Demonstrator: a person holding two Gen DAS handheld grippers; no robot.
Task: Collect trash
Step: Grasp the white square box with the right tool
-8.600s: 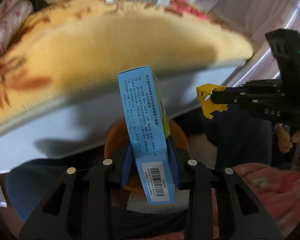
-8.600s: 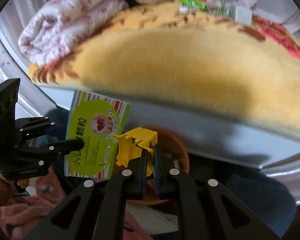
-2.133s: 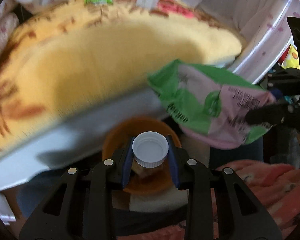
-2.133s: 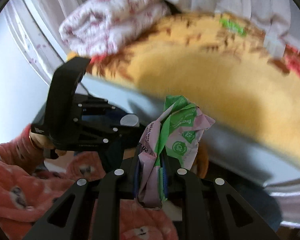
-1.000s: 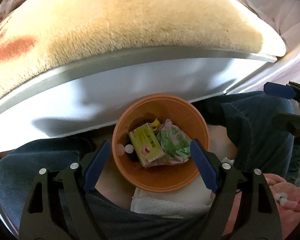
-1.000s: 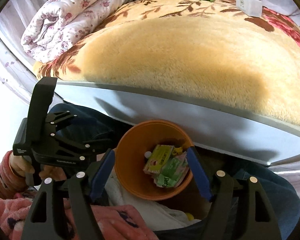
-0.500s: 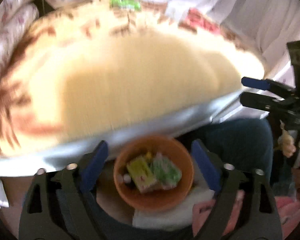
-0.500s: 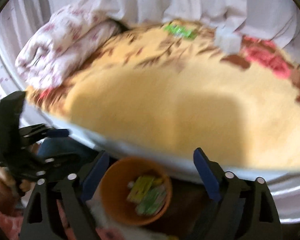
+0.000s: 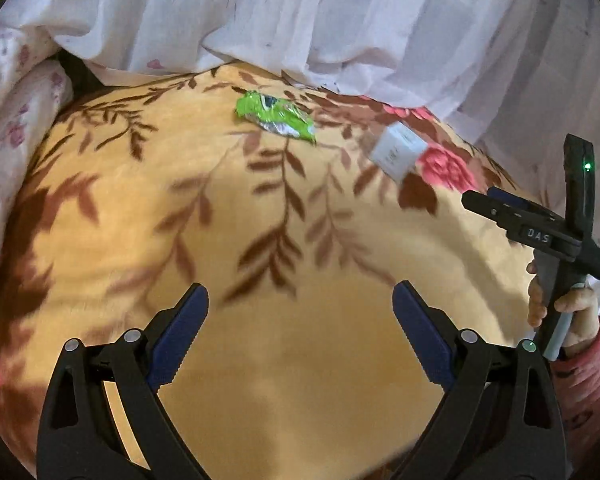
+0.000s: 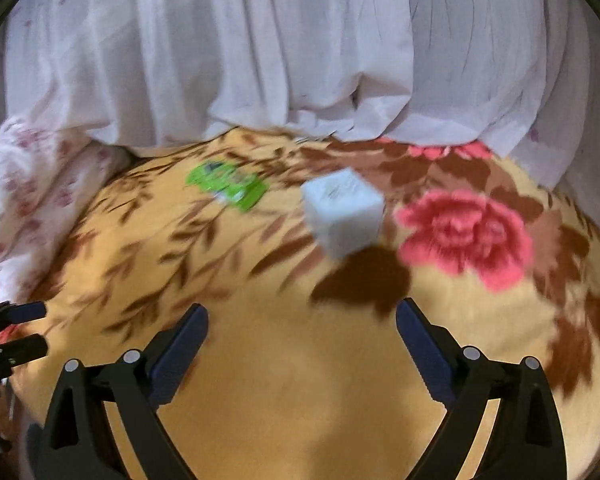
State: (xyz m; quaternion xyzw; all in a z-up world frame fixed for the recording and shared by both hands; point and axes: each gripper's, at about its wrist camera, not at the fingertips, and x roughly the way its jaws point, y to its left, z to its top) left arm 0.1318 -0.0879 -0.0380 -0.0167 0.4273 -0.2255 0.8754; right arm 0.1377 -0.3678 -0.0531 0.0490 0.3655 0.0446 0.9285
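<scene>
— Between the blue-padded fingers of the left gripper (image 9: 300,316) and the right gripper (image 10: 302,330)?
— Nothing; both sets of jaws have just been opening and stand wide, angled down over the plush yellow blanket with brown leaves (image 9: 228,208).
— And the trash?
— Far ahead: a crumpled, shiny green wrapper (image 9: 275,117) beside a small white cardboard box (image 10: 342,213), near the white curtain (image 10: 300,52).

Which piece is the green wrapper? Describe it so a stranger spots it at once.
Start at the yellow floral blanket spread over the bed, and look to its far edge below the white curtain. There the green wrapper lies flat and crumpled, with a silvery patch. Its only neighbour, off to its right, is a white box, blocky and plain; the wrapper alone is bright green.
</scene>
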